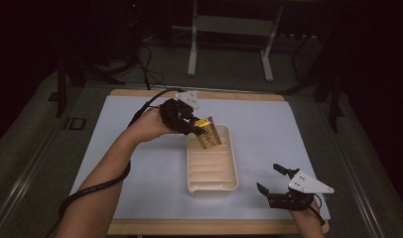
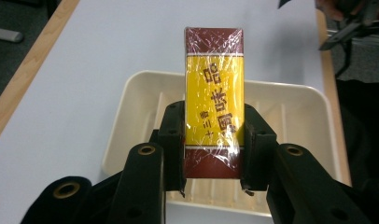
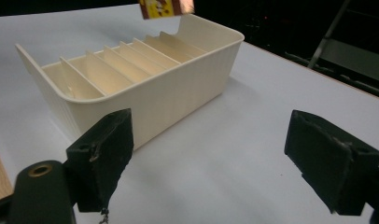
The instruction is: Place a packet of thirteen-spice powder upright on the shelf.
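From the high view, my left gripper (image 1: 198, 125) holds a small yellow and brown box (image 1: 208, 133) over the far end of the cream tray (image 1: 213, 184), which stands near the middle of the tabletop (image 1: 140, 163). The box is tilted and its lower end points into the tray. My right gripper (image 1: 279, 182) rests near the front right corner of the tabletop, well apart from the tray, with its jaws wide open and nothing between them.

In the left gripper view, my gripper (image 2: 214, 151) is closed on the box (image 2: 214, 100), one pad on each long side, near its lower half. The box is wrapped in shiny film, so I think it is light and stiff but a little slippery; the flat long sides are the good place to hold it.

In the right gripper view, my open gripper (image 3: 215, 158) looks at the tray (image 3: 155, 100) with its thin dividers, and a corner of the box (image 3: 165, 8) hangs above the far end.
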A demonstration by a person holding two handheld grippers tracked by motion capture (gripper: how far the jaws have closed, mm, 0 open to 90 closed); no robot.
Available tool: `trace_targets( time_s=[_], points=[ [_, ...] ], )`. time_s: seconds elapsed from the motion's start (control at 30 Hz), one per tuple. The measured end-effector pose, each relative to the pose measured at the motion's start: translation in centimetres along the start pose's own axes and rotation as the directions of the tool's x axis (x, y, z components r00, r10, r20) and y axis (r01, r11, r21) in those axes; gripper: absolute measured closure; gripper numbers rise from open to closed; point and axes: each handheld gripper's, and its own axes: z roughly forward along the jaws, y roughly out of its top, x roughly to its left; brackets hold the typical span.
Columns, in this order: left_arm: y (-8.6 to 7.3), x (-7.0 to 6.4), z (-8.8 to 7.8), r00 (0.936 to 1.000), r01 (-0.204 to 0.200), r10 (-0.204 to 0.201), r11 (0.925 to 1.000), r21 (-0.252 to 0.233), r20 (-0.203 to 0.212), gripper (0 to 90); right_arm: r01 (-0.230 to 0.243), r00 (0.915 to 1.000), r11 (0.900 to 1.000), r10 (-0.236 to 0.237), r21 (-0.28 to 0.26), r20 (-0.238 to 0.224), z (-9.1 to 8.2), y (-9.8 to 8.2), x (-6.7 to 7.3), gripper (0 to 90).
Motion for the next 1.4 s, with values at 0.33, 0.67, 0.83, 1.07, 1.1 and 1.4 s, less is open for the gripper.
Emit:
trace_targets(
  time_s=[0.33,0.67,0.83,1.07,1.1,1.4],
  points=[
    [-1.0,0.8,2.4,1.0000,0.006,-0.006,0.9998,0.020,0.004,67.6,0.000,1.0000,1.000,0.000,0.007,-0.006,0.1,-0.1,0.0,15.6],
    [-1.3,1.3,3.2,1.0000,0.001,-0.001,0.9998,0.020,-0.003,67.5,0.000,1.0000,1.000,0.000,0.010,-0.009,0.1,-0.2,0.0,15.6],
    [-1.3,1.1,3.1,0.9999,-0.007,0.006,0.9996,0.027,0.012,67.5,0.002,0.9999,1.000,-0.002,0.014,-0.011,0.2,-0.2,0.1,15.6],
    [-1.6,1.0,2.8,0.9999,-0.010,0.010,0.9994,0.033,0.013,67.5,-0.002,0.9999,1.000,0.002,0.013,-0.012,0.2,-0.2,0.0,15.6],
    [-1.6,1.0,2.8,0.9998,-0.017,0.017,0.9990,0.041,0.014,67.5,-0.001,0.9999,1.000,0.002,0.013,-0.012,0.2,-0.2,0.0,15.6],
    [-1.7,1.2,3.8,0.9994,-0.022,0.020,0.9974,0.068,0.027,67.4,-0.007,0.9999,1.000,0.007,0.011,-0.013,0.2,-0.2,0.0,15.6]
  ],
)
